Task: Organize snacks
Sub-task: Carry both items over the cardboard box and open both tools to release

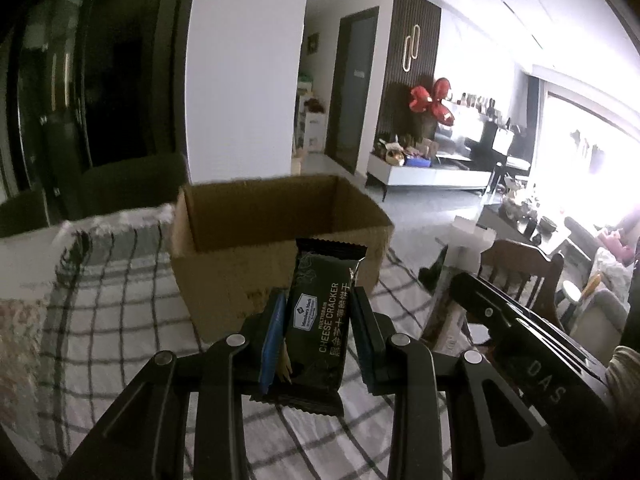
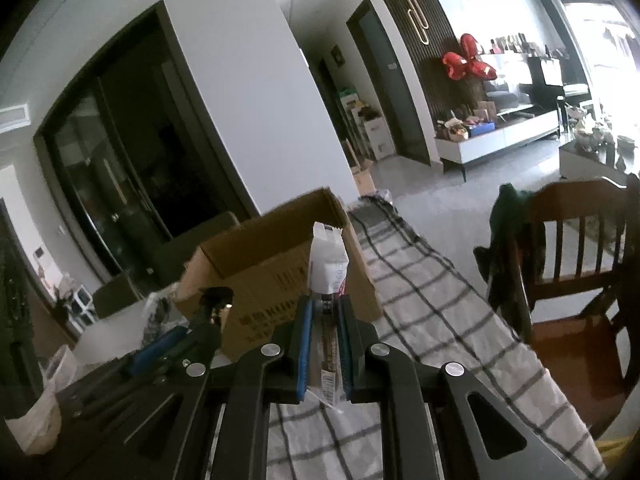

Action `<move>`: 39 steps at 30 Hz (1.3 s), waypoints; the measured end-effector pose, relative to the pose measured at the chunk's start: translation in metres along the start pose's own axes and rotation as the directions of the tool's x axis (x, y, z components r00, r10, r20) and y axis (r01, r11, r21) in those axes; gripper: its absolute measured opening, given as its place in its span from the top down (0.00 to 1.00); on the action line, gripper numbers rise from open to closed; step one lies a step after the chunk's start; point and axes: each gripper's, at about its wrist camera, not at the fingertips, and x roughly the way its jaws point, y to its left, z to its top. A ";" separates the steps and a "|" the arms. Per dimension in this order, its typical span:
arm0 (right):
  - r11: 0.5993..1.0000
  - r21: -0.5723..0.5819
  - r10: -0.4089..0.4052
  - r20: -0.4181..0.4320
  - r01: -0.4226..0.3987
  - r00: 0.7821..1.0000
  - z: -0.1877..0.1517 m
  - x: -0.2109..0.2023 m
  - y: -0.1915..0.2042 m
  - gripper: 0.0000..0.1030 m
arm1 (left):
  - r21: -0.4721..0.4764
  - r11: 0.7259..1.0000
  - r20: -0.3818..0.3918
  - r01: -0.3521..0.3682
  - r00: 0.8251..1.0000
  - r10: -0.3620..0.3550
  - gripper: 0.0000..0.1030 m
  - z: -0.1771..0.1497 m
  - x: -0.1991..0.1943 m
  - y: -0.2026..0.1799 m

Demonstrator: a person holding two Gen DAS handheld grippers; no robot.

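Note:
My left gripper (image 1: 319,300) is shut on a black cheese cracker packet (image 1: 320,312), held upright just in front of an open cardboard box (image 1: 276,216) on the checked tablecloth. My right gripper (image 2: 325,304) is shut on a white snack packet (image 2: 327,264), held upright in front of the same box (image 2: 276,264). The right gripper's body and its white packet (image 1: 460,276) show at the right of the left wrist view. The left gripper (image 2: 192,336) shows at the lower left of the right wrist view. The box's inside is not visible.
The checked tablecloth (image 2: 432,312) covers the table. A wooden chair (image 2: 576,272) with a dark garment on it stands to the right. A white bag (image 2: 40,408) sits at the left table edge. A living room lies beyond.

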 end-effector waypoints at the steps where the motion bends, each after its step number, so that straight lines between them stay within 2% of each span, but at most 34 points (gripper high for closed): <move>1: 1.000 -0.002 0.002 0.007 -0.002 1.000 0.003 0.000 0.002 0.87 | 0.004 1.000 0.011 -0.007 1.000 0.006 0.69 0.004 -0.002 0.001; 9: 1.000 -0.009 0.028 0.050 -0.028 0.998 0.024 0.010 0.013 0.87 | 0.019 0.999 0.049 -0.037 0.998 0.036 0.69 0.028 0.000 0.016; 20: 0.997 -0.039 0.073 0.065 -0.071 0.995 0.052 0.043 0.038 0.87 | 0.027 0.998 0.076 -0.056 0.996 0.054 0.69 0.060 0.022 0.040; 31: 0.991 -0.114 0.072 0.070 -0.064 0.995 0.071 0.093 0.052 0.87 | 0.008 0.997 0.051 -0.078 0.996 0.077 0.69 0.078 0.069 0.065; 39: 0.987 -0.148 0.059 0.012 -0.057 0.998 0.067 0.134 0.051 0.87 | -0.030 0.998 0.007 -0.062 0.998 0.062 0.66 0.075 0.111 0.074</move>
